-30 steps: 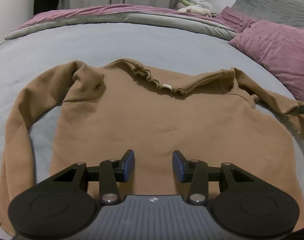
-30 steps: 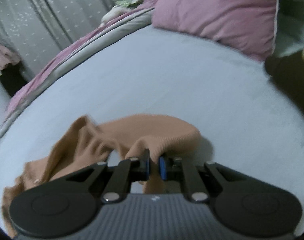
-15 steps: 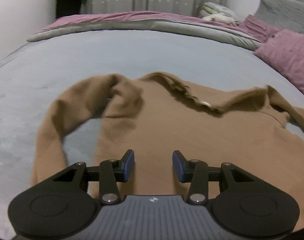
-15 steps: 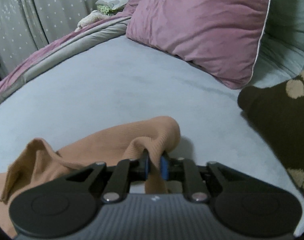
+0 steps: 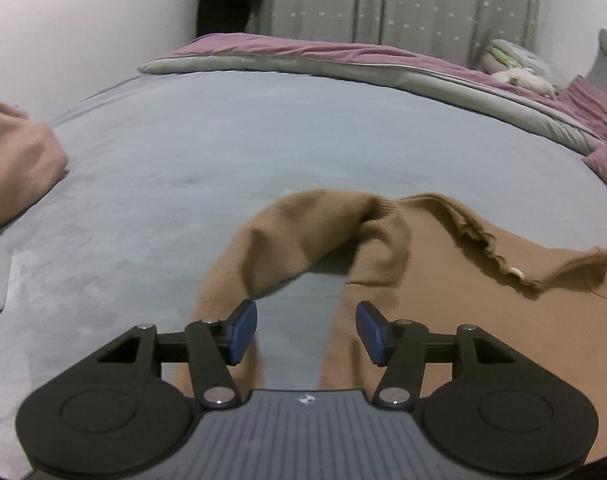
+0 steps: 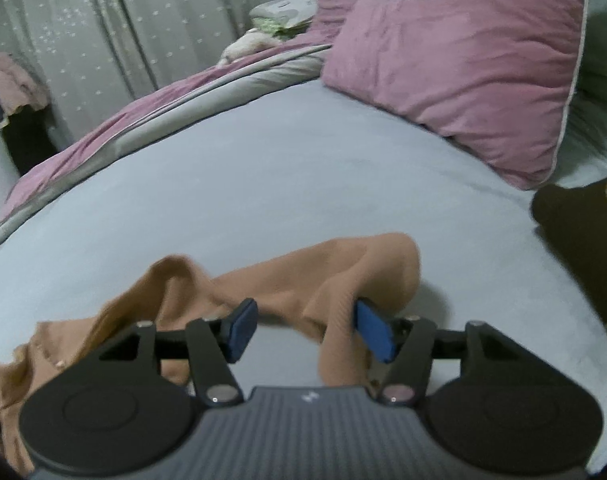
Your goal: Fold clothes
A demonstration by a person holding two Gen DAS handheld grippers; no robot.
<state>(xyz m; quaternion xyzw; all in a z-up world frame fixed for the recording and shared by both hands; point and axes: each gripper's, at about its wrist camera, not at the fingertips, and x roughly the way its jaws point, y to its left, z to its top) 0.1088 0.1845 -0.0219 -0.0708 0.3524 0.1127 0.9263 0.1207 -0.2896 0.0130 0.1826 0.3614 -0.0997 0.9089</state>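
The left hand-held gripper (image 5: 306,328) points forward and downward, its blue pads (image 5: 243,330) apart with nothing pressed between them; its jaws have just been opening. The right hand-held gripper (image 6: 307,330) tilts downward likewise, and its jaws have just been opening, pads (image 6: 373,330) parted, cloth hanging loose against one pad.

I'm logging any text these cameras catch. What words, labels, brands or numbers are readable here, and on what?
No readable text in either view.
Left gripper: small white emblem on its grey body, no letters.
Right gripper: same kind of emblem, blurred.
Sweater: pale tag at the neckline, too small to read.
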